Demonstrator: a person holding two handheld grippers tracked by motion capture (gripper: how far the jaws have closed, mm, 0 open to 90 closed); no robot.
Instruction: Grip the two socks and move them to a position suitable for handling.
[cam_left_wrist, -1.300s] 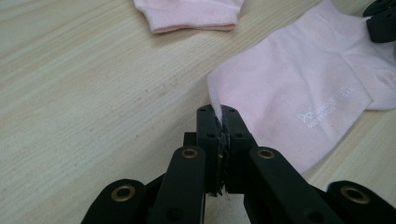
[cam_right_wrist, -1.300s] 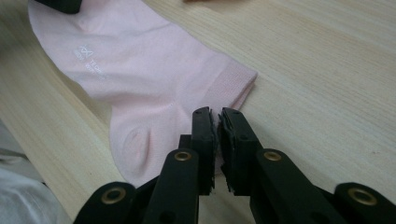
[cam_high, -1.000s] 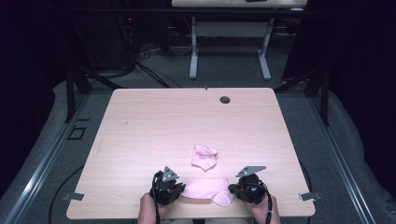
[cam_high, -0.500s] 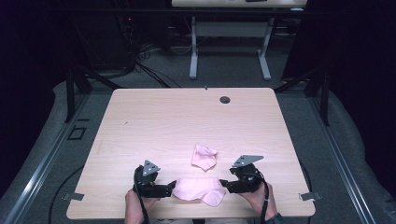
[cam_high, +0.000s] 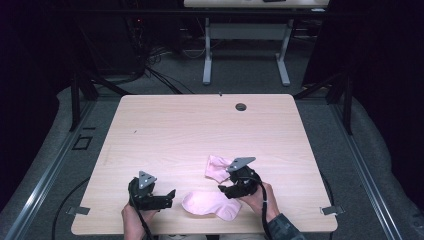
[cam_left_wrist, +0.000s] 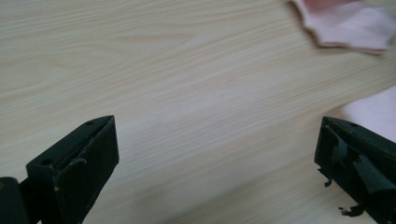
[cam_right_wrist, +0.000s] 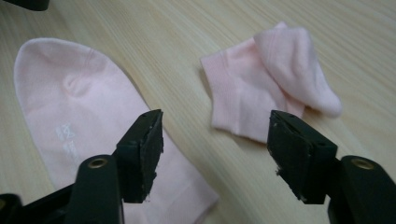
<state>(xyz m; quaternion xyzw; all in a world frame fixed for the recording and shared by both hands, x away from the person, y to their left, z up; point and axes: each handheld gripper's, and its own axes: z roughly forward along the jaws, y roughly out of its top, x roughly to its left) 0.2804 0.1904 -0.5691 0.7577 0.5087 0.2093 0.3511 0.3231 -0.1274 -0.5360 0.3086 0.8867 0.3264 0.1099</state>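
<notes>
Lying flat sock (cam_high: 210, 204) long axis L-R, both tools' jaws apart.

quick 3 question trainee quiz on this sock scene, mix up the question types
1. True or false: the left gripper is shut on the flat sock.
2. Which sock lies folded over on itself? A) the one farther from the person B) the one nearest the table's front edge C) both
3. Fill in: the right gripper has its jaws ____, with nothing between them.

Key
1. False. In the left gripper view its jaws stand wide apart over the bare table.
2. A. The right gripper view shows its toe end doubled back over the cuff end.
3. open
</notes>
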